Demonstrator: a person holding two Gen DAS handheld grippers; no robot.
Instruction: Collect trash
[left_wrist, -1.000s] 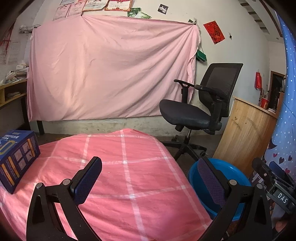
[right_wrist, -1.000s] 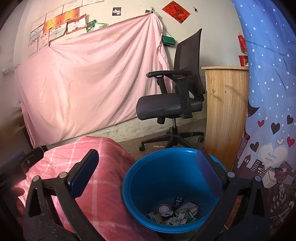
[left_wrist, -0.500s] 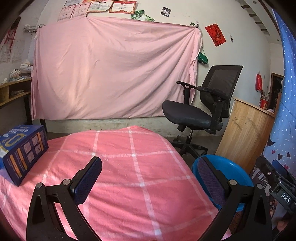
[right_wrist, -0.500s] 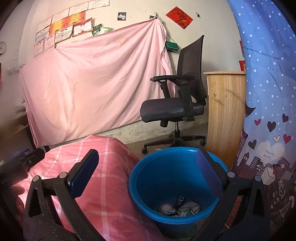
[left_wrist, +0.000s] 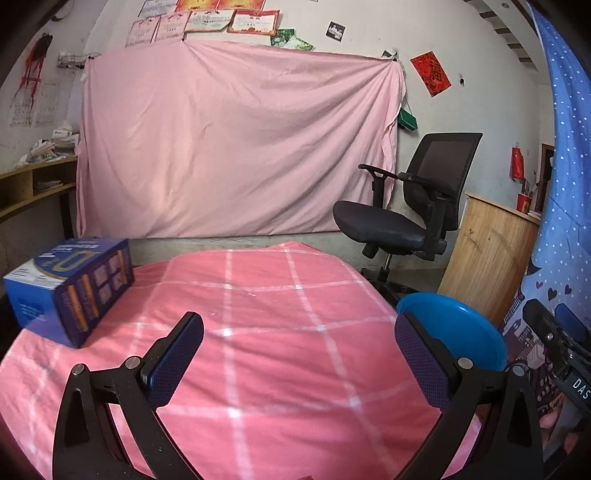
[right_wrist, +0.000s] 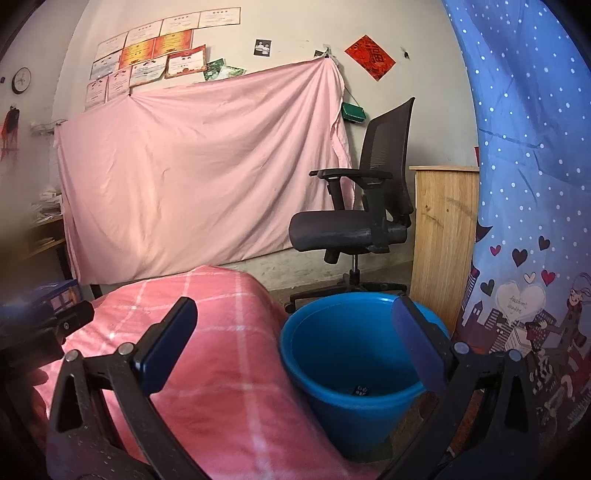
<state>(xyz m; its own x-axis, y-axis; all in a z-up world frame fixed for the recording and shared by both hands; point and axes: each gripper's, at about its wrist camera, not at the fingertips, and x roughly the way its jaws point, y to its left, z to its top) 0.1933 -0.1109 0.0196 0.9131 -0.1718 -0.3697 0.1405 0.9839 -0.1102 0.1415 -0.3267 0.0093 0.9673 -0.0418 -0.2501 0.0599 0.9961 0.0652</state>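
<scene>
A blue plastic bucket (right_wrist: 354, 365) stands on the floor right of the table, with a scrap of trash (right_wrist: 361, 390) just visible deep inside. In the left wrist view its rim (left_wrist: 454, 328) shows past the table's right edge. My left gripper (left_wrist: 299, 354) hangs open above the pink checked tablecloth (left_wrist: 280, 332), nothing between its fingers. My right gripper (right_wrist: 295, 347) is open too, straddling the table edge and the near side of the bucket. A blue carton (left_wrist: 70, 288) rests at the table's left. I see no loose trash on the cloth.
A black office chair (left_wrist: 410, 218) stands behind the bucket, beside a wooden cabinet (left_wrist: 491, 258). A blue patterned curtain (right_wrist: 524, 221) hangs close on the right. A pink sheet (left_wrist: 236, 147) covers the back wall, with shelves (left_wrist: 29, 184) at far left.
Both grippers have lifted and tilted upward. More of the table and wall shows, the carton has slid rightward in the left wrist view, and the bucket's contents have mostly dropped out of sight.
</scene>
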